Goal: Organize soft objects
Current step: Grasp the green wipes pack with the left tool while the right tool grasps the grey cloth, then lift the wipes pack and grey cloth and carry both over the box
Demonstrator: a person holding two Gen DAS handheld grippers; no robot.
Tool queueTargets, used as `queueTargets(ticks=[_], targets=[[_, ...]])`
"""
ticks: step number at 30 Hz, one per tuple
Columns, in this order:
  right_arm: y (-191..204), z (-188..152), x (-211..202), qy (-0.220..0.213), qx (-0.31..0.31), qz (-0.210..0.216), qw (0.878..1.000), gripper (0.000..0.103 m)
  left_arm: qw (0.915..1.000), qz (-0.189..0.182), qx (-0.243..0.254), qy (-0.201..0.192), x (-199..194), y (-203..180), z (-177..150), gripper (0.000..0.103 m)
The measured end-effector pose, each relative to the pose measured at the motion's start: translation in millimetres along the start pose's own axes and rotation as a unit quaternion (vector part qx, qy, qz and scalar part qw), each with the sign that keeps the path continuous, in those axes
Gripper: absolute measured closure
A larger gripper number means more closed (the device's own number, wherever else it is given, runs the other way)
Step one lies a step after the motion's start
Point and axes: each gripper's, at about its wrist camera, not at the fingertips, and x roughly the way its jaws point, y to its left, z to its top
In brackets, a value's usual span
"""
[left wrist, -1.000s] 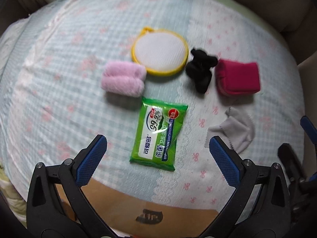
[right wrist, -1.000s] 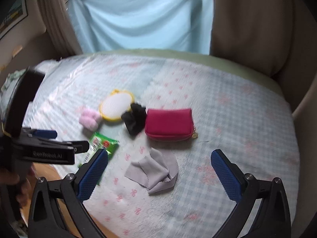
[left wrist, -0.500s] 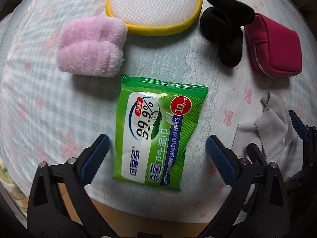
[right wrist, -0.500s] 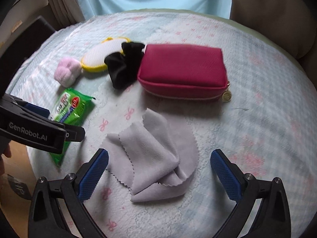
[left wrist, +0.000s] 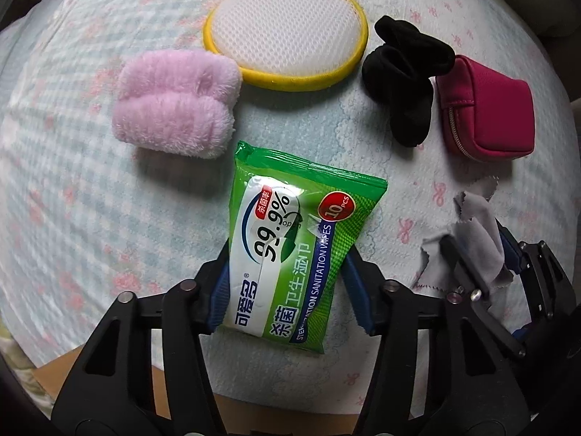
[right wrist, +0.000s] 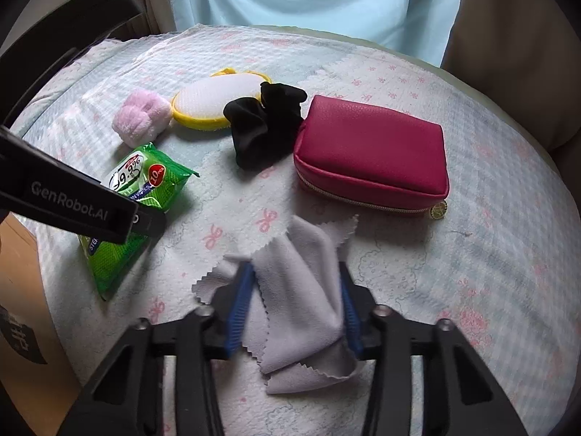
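Note:
My left gripper (left wrist: 287,272) is shut on the green wet-wipes pack (left wrist: 294,239), its blue pads pressed on both long sides. My right gripper (right wrist: 294,305) is shut on the grey microfibre cloth (right wrist: 301,290), which bunches up between the pads. The cloth and right gripper also show in the left wrist view (left wrist: 472,239). The wipes pack shows in the right wrist view (right wrist: 141,196), partly behind the left gripper's black arm (right wrist: 72,203). Both things still lie on the bedspread.
A pink fluffy towel roll (left wrist: 174,109), a yellow-rimmed white mesh pad (left wrist: 287,32), a black scrunchie (left wrist: 406,80) and a magenta zip pouch (right wrist: 374,152) lie in a row further back. A cardboard box (right wrist: 21,290) stands at the bed's near left edge.
Both grippers moved forward and down onto their objects and closed: the left on the wipes pack, the right on the grey cloth, which crumpled.

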Motion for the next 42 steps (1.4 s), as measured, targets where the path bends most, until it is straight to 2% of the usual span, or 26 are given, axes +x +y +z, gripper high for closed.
queueTargets(ticks=[4,7,14,20,26,29,32,36,42], targets=[[-9,4,0,0.011,0.030,-0.002,0.999,0.087,0.9999,-0.008,0.002,-0.006,-8,4,-2,0.061],[-13,6,-1,0.014,0.042,0.001,0.999,0.091,0.9998,-0.014,0.007,-0.013,-16,7,0,0.062],[-13,11,-17,0.002,0.055,-0.004,0.998,0.093,0.9991,-0.022,0.017,-0.031,-38,-1,8,0.063],[-15,24,-51,-0.020,0.067,-0.018,0.997,0.093,0.9978,-0.032,0.018,-0.055,-79,-9,9,0.063],[-14,43,-107,-0.041,0.080,-0.035,0.995,0.093,0.9948,-0.046,0.027,-0.087,-127,-4,-10,0.063],[-10,56,-143,-0.046,0.097,-0.041,0.993,0.093,0.9916,-0.056,0.030,-0.113,-154,-2,-27,0.063],[-1,69,-187,-0.058,0.116,-0.050,0.990,0.093,0.9877,-0.067,0.035,-0.136,-184,8,-30,0.063],[23,80,-246,-0.074,0.125,-0.075,0.987,0.093,0.9813,-0.082,0.042,-0.169,-233,23,-43,0.063],[65,81,-311,-0.082,0.151,-0.093,0.981,0.093,0.9728,-0.096,0.056,-0.203,-296,51,-78,0.063]])
